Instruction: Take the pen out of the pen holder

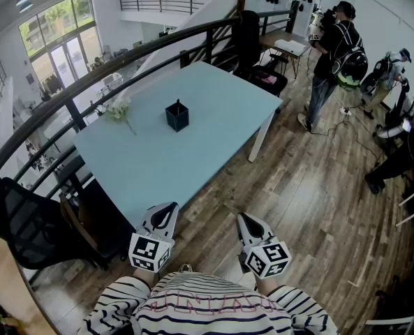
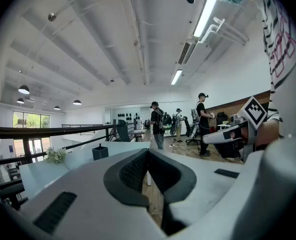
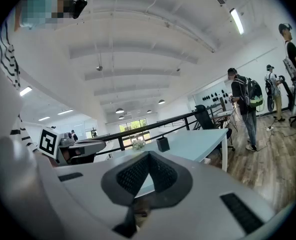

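Observation:
The dark square pen holder (image 1: 177, 115) stands upright near the middle of the light blue table (image 1: 213, 110), and a thin dark tip pokes out of its top. It also shows small and far off in the left gripper view (image 2: 100, 152) and the right gripper view (image 3: 162, 144). Both grippers hang close to my striped shirt, over the wooden floor and short of the table's near edge. My left gripper (image 1: 167, 209) (image 2: 148, 155) is shut with nothing in it. My right gripper (image 1: 246, 219) (image 3: 148, 157) is shut too and holds nothing.
A small bunch of white flowers (image 1: 119, 109) lies on the table left of the holder. A black railing (image 1: 88, 82) runs behind the table. A black office chair (image 1: 25, 229) stands at the near left. Several people (image 1: 336, 54) stand on the wooden floor at the far right.

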Available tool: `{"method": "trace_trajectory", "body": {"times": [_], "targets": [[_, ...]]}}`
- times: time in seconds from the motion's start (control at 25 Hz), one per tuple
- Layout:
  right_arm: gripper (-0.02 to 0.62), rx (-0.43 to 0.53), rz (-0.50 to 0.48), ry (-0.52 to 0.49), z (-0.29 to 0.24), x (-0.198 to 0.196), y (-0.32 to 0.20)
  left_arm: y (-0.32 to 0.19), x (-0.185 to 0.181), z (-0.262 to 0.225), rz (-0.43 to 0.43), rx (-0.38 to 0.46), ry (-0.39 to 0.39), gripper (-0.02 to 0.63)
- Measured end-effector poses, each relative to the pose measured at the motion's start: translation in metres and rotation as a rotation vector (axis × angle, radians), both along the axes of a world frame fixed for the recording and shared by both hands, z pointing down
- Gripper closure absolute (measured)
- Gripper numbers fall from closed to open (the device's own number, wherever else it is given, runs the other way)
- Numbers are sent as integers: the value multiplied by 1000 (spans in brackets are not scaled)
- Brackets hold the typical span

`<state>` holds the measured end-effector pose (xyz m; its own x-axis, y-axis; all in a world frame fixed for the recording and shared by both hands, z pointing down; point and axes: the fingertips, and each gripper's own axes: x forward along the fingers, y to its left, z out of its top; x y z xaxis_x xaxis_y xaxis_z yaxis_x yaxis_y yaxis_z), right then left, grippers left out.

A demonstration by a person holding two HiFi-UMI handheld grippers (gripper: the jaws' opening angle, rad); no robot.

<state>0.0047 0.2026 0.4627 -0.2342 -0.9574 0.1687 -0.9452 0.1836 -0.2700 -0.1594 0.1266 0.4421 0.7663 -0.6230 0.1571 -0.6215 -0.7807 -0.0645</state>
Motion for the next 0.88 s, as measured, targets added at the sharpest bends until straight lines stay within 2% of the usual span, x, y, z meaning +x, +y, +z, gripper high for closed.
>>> {"method": "trace_trajectory", "body": {"times": [0.32, 0.48, 0.64, 0.68, 0.72, 0.76, 0.8, 0.88], "targets": [[569, 20, 37, -7, 0, -28, -38, -34, -25, 5, 49, -1, 27, 581], [566, 53, 103, -36, 1, -36, -51, -47, -34, 12, 108, -8, 27, 580], [563, 48, 181, -41, 7, -36, -64, -64, -39, 18, 151, -26, 30, 575], [560, 49, 196, -46, 8, -36, -66, -67, -41, 20, 162, -34, 34, 565], [540, 48, 207, -52, 9, -37, -68, -71, -43, 22, 170, -46, 38, 505], [472, 44, 211, -59, 11, -38, -72, -76, -45, 25, 174, -58, 41, 426], [422, 37, 210, -64, 12, -39, -75, -81, -46, 27, 173, -70, 43, 414], [422, 21, 197, -61, 15, -39, -81, -87, -44, 33, 166, -85, 45, 414]]}}
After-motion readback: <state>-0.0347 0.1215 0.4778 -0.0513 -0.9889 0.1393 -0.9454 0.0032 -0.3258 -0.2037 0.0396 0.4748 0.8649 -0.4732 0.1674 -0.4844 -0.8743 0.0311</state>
